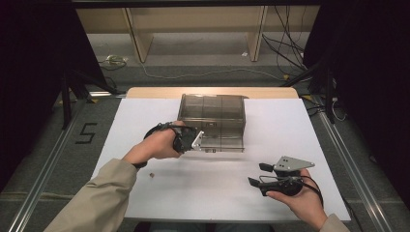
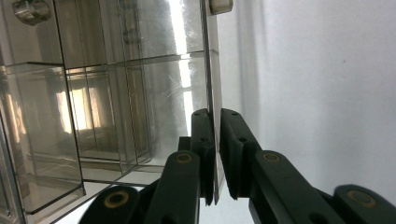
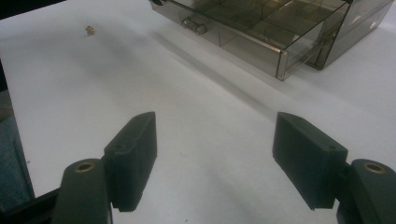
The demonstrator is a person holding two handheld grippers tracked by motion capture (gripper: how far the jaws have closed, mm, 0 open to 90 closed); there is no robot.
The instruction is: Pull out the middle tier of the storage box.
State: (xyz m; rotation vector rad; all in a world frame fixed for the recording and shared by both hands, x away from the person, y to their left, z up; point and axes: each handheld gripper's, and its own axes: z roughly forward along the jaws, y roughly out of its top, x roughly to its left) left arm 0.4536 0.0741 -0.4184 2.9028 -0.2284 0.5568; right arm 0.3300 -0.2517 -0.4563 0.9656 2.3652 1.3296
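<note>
A smoky clear plastic drawer box (image 1: 212, 107) stands at the middle back of the white table (image 1: 145, 121). Its bottom drawer (image 1: 223, 143) is pulled out toward me and is split into compartments (image 3: 261, 28). My left gripper (image 1: 199, 140) is shut on the drawer's thin front wall (image 2: 211, 70), with one pad on each side of it (image 2: 215, 122). Near the front right, my right gripper (image 1: 256, 174) rests low over bare table, a hand's breadth short of the drawer. Its jaws stand wide open with nothing between them (image 3: 217, 135).
A small brownish bit (image 1: 151, 174) lies on the table at the front left, also seen far off in the right gripper view (image 3: 89, 30). The drawer's small clear handle (image 3: 194, 25) sticks out of its front. Dark floor and cables surround the table.
</note>
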